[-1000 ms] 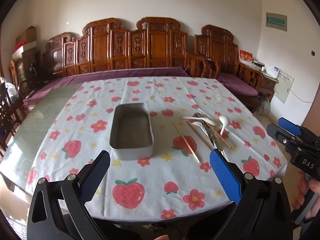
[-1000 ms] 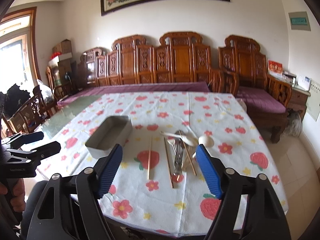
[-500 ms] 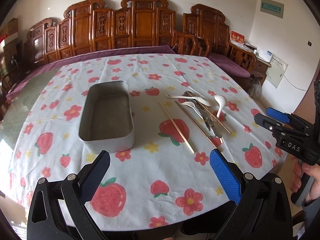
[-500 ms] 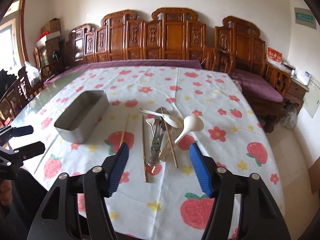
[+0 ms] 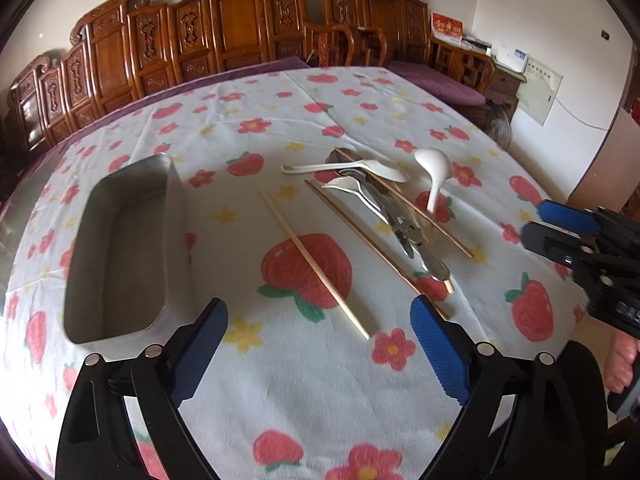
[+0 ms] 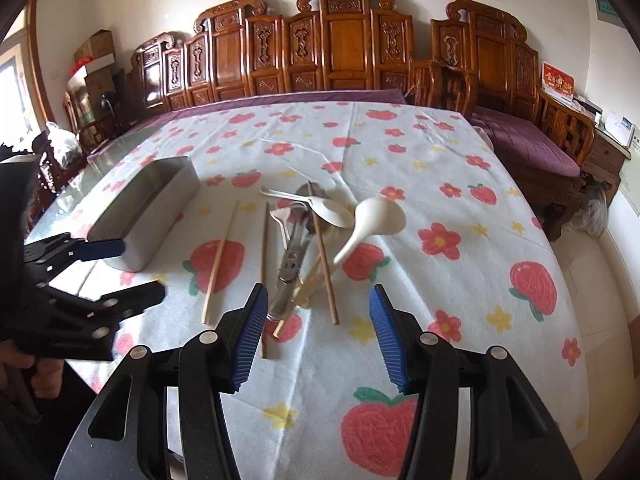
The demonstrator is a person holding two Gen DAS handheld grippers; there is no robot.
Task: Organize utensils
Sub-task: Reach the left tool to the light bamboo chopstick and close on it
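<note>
Utensils [image 6: 304,236] lie heaped on the worktop [image 6: 460,280] just ahead of the right gripper [image 6: 318,330], whose empty fingers have just been narrowing. Left gripper [image 5: 318,346] gapes near the metal tin [image 5: 124,248]. Best single out one handle, not the tangle.

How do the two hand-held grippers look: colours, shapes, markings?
Both the left gripper and the right gripper have black plastic bodies with silver round bolts and two fingers carrying blue ribbed pads. White letters "DAS" mark the side of the right gripper's body. No cables or sleeves show.
</note>
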